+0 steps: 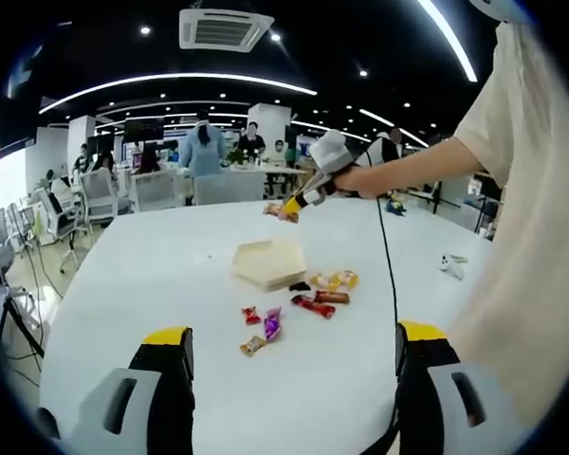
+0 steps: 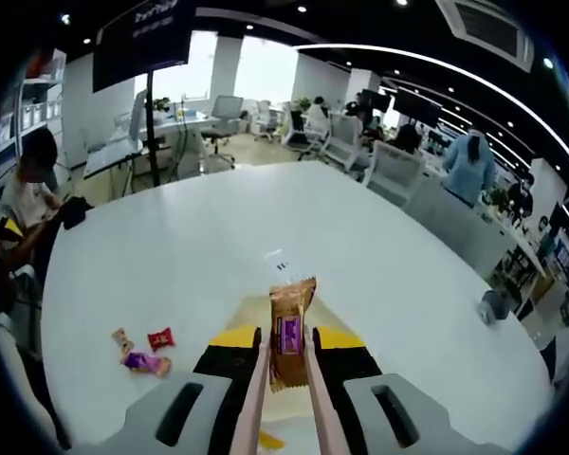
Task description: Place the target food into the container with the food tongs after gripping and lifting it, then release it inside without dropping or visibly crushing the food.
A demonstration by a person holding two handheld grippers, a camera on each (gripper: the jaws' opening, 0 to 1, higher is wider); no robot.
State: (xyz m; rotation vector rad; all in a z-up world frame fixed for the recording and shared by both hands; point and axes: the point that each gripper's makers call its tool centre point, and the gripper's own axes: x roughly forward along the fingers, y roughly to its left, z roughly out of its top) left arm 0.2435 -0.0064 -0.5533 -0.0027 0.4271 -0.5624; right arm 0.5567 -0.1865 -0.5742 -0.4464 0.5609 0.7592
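Observation:
My right gripper (image 2: 287, 338) is shut on pink food tongs (image 2: 260, 398), and the tongs pinch a brown snack packet (image 2: 290, 334) with a purple label, held upright. A pale beige container (image 2: 253, 313) lies directly beneath it. From the left gripper view the same packet (image 1: 283, 210) hangs under the right gripper (image 1: 308, 194), above and behind the hexagonal container (image 1: 268, 262). Loose wrapped snacks (image 1: 313, 305) lie in front of the container. My left gripper (image 1: 294, 336) is open, low over the near table, with nothing between its jaws.
More wrapped sweets (image 1: 264, 328) (image 2: 142, 360) lie on the white table (image 1: 142, 275). A black cable (image 1: 391, 275) crosses the table; a small white device (image 1: 452, 264) lies at right. The person's torso (image 1: 541, 237) stands close on the right. Chairs and people are beyond.

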